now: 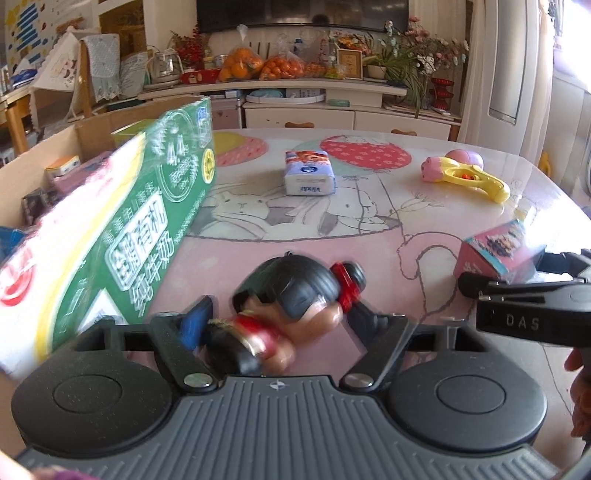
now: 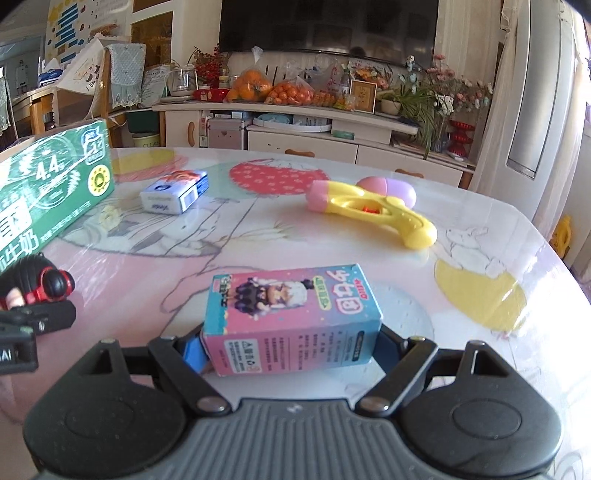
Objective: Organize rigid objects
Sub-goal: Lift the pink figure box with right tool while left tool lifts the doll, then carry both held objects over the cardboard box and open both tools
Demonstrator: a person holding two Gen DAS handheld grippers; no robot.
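The table with its cartoon-printed cover fills the room's foreground, before a sideboard of oranges under a dark television. On the table's left side stands a green milk carton. My left gripper holds a doll figure; my right gripper grips a pink toy box near the table's front.

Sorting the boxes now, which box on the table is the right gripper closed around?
The pink-and-blue figure box, between the right gripper fingers; the tissue pack and green milk carton lie farther off.
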